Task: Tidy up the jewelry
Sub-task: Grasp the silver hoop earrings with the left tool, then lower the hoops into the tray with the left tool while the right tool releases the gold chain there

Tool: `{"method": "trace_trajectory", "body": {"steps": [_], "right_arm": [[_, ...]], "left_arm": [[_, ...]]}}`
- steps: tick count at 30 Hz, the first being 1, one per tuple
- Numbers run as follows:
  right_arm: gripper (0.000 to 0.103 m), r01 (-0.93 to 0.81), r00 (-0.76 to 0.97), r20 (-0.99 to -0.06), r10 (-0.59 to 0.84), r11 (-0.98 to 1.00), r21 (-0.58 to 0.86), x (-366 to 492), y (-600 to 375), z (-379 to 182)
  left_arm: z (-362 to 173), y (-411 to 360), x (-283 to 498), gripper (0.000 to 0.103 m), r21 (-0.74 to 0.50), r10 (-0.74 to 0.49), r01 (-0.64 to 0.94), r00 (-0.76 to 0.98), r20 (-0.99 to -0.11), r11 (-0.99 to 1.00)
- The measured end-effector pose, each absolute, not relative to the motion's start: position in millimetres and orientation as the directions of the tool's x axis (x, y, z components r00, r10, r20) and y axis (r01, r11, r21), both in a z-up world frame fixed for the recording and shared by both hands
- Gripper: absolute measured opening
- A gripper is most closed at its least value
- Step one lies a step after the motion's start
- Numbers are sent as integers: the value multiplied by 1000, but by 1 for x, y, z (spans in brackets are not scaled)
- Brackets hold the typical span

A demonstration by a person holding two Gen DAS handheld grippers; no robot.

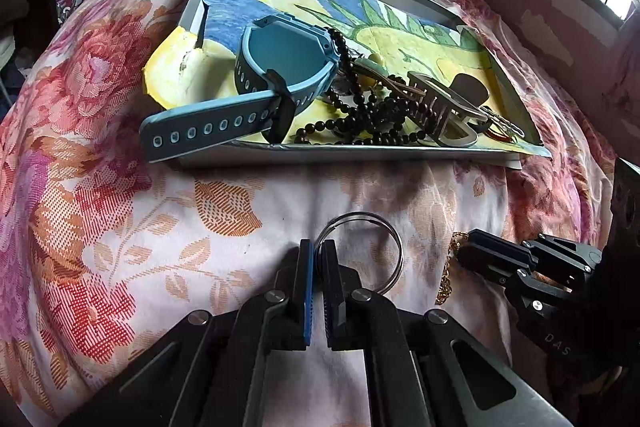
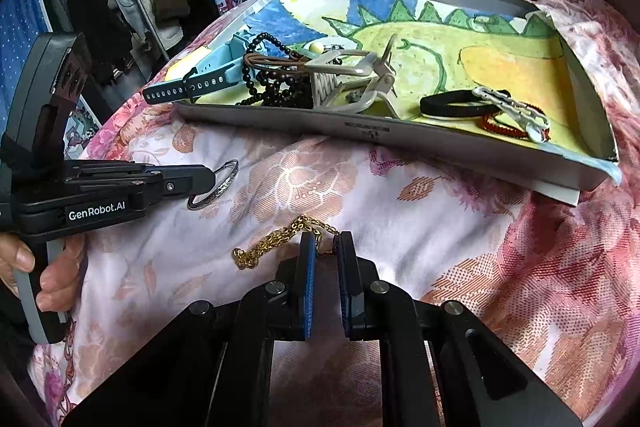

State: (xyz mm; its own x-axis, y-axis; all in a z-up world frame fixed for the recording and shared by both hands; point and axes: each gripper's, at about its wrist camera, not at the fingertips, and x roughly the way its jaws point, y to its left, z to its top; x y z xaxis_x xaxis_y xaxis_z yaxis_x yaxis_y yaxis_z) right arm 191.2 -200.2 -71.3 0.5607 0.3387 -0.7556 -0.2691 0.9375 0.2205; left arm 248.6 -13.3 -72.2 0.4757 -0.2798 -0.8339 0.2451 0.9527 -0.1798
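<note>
While the left gripper (image 1: 319, 247) pinches the near-left rim of a silver bangle (image 1: 362, 251), its blue pads nearly together on the metal, the ring stands tilted off the floral bedspread (image 1: 120, 227), its open face turned toward the camera. From the right wrist view the same bangle (image 2: 216, 185) appears edge-on, leaning up to the right. The right gripper (image 2: 326, 241) has its jaws narrowly apart around one end of a gold chain (image 2: 272, 241), which trails leftward and toward the camera across the spread; whether the pads actually bite the links cannot be told. Beyond both lies a shallow grey tray (image 2: 360, 131) lined with a dinosaur drawing, holding a blue watch (image 1: 280, 75) whose strap overhangs the near-left edge, black beads (image 1: 360, 123), a grey hair claw (image 1: 440, 111) and a black hair tie (image 2: 452, 103). A hand (image 2: 44, 267) grips the left tool's handle.
</note>
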Motion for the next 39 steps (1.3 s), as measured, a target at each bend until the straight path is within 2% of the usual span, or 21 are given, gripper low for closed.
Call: {"method": "trace_trajectory", "body": {"steps": [7, 12, 19, 24, 25, 27, 30, 31, 39], "right_arm": [[11, -267, 552, -756, 352, 933, 239, 193, -200, -75], [11, -257, 552, -753, 357, 932, 254, 194, -204, -74], [11, -255, 569, -762, 310, 947, 195, 193, -201, -71], [19, -272, 546, -768, 334, 938, 214, 196, -201, -75], [19, -273, 547, -768, 333, 938, 213, 196, -200, -75], [19, -275, 548, -767, 334, 938, 212, 195, -200, -75], [17, -273, 555, -763, 331, 939, 208, 194, -199, -76], [11, -270, 563, -762, 321, 942, 198, 193, -198, -75], [11, -261, 612, -734, 294, 951, 163, 188, -199, -69]], "left_arm": [[-73, -10, 248, 8, -224, -313, 237, 465, -828, 945], [-72, -10, 245, 29, -274, -367, 261, 446, -816, 926], [-74, -19, 245, 29, -200, -309, 272, 460, -832, 941], [-74, -25, 241, 22, -141, -265, 278, 482, -835, 950], [-75, -26, 240, 20, -132, -258, 280, 485, -835, 951], [-75, -27, 240, 10, -130, -258, 282, 484, -836, 951], [-74, -25, 239, 5, -128, -251, 270, 492, -833, 954], [-74, -24, 239, 5, -140, -258, 260, 499, -827, 955], [-65, -24, 231, 4, -140, -265, 261, 543, -797, 955]]}}
